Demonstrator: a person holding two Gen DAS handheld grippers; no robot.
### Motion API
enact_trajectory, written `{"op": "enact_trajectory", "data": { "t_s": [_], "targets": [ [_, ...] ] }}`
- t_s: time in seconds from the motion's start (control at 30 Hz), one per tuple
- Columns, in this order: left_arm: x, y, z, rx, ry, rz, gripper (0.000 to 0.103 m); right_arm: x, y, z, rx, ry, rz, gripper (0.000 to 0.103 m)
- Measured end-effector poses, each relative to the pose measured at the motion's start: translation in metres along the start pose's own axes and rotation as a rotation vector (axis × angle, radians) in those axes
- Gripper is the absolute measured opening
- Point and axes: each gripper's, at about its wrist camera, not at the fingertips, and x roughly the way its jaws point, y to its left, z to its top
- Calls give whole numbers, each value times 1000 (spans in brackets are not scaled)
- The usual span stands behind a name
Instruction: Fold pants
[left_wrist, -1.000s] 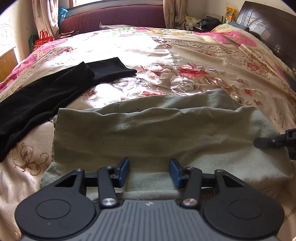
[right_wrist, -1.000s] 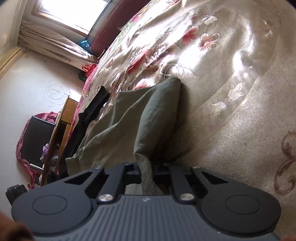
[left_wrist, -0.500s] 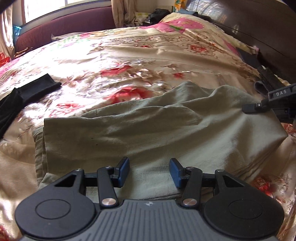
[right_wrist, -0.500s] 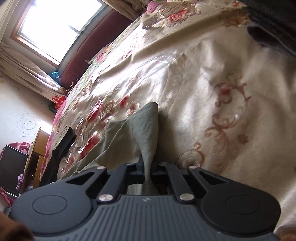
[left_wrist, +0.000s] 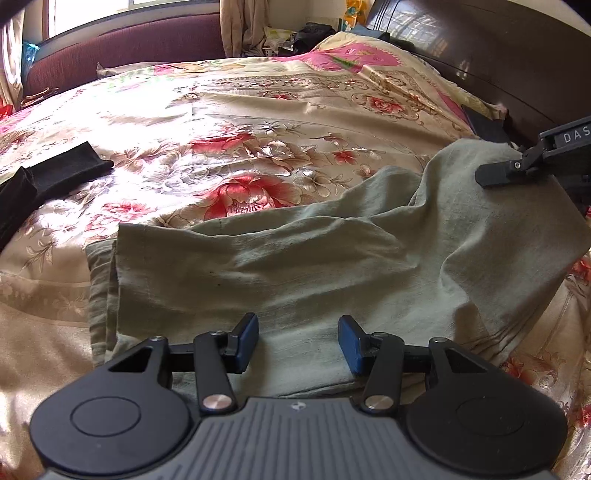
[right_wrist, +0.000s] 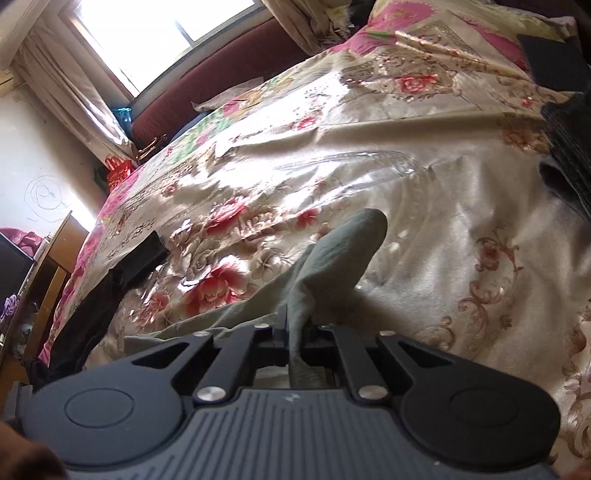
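The grey-green pants (left_wrist: 295, 273) lie folded lengthwise on the floral bed cover. My left gripper (left_wrist: 298, 341) is open, its blue pads just above the near edge of the pants, holding nothing. My right gripper (right_wrist: 293, 338) is shut on the right end of the pants (right_wrist: 332, 254) and holds it lifted off the bed; it shows in the left wrist view (left_wrist: 517, 168) at the far right, with the cloth draped up to it.
A black garment (left_wrist: 48, 181) lies on the bed at the left, also in the right wrist view (right_wrist: 110, 291). A dark headboard (left_wrist: 498, 62) runs along the right. Dark folded clothes (right_wrist: 569, 162) lie at the right. A maroon sofa (left_wrist: 122, 48) stands beyond the bed.
My right gripper has lifted the right end of the pants higher and pulled it across the bed. My left gripper stays open over the near edge; its view has swung right.
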Motion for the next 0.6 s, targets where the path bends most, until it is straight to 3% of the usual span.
{"op": "enact_trajectory", "data": {
  "t_s": [0.3,0.6],
  "targets": [
    [-19,36,-8,-95,-54,14,61,40,101,-11,-179,78,48,5],
    [-50,78,-35,-159,-114,23,62,90,160,-42,-220,165,54,5]
  ]
}}
